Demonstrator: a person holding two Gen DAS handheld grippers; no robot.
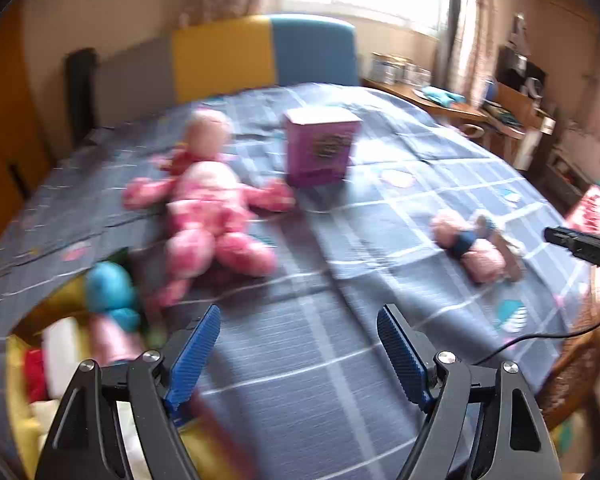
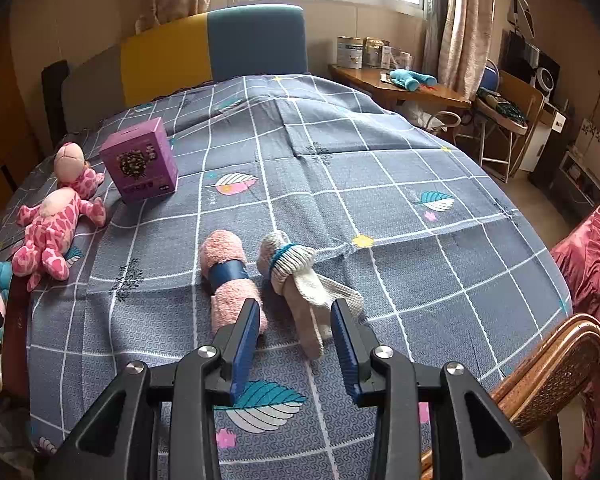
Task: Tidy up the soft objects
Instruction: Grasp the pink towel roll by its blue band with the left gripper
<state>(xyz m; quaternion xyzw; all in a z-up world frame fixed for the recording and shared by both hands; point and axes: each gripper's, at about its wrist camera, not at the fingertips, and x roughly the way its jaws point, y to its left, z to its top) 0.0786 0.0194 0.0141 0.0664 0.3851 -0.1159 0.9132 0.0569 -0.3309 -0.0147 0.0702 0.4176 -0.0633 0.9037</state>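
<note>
So I was standing by the bed [image 2: 340,152] watching this; the right gripper [image 2: 296,312] was hovering low over the quilt with its jaws moderately wide and nothing in them; the beige sock bundle [image 2: 300,280] sat right between its blue pads, and the pink rolled towel [image 2: 230,276] with the blue band lay just beside it, touching the left pad from where I stood. The left gripper [image 1: 300,332] was spread wide too, empty, aimed across the bed at the pink spotted plush monkey [image 1: 208,208]; that view was all smeared, so it looked like it was swinging fast.

What I figured could go wrong: the towel and the sock bundle were so close that closing on one might pinch the edge of the other and drag both; the sock's loose flap trailed toward the gripper, so a grab on that end alone could probably leave the bundle dangling or unrolling. The monkey's floppy limbs seemed just as risky; catch only an arm and it'd swing around.

The purple box [image 2: 140,160] stood near the monkey, not soft, so a sloppy sweep from the left side could tip it over. Down by the left gripper a bin [image 1: 24,408] at the bed's edge already had some toys in it, a blue one [image 1: 110,288] poking out at the rim; overshoot a drop there and stuff might slide to the floor. Couldn't tell how full it was, too blurry.
</note>
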